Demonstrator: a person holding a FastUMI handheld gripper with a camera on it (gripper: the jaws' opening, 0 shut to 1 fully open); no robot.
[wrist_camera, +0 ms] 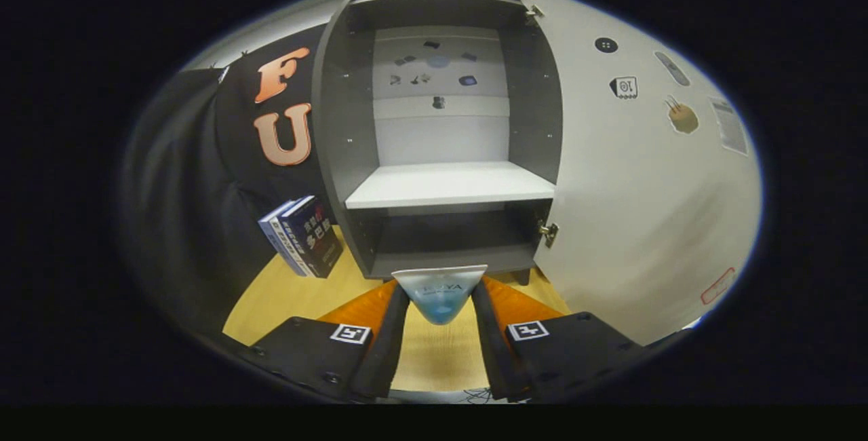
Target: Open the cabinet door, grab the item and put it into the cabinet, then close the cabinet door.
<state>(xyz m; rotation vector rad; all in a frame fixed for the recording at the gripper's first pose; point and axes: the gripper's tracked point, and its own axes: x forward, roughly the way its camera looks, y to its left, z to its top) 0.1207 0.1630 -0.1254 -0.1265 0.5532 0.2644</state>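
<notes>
One pouch [439, 295] pinched in the tool [439, 305], facing one open cabinet [447, 183].

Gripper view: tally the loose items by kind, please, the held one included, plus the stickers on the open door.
Pouches: 1, the pouch pinched between the fingers of the gripper, ahead of the open cabinet.
Books: 2, the books standing left of the cabinet.
Stickers on the door: 6 that I can make out.
Total: 9.
</notes>
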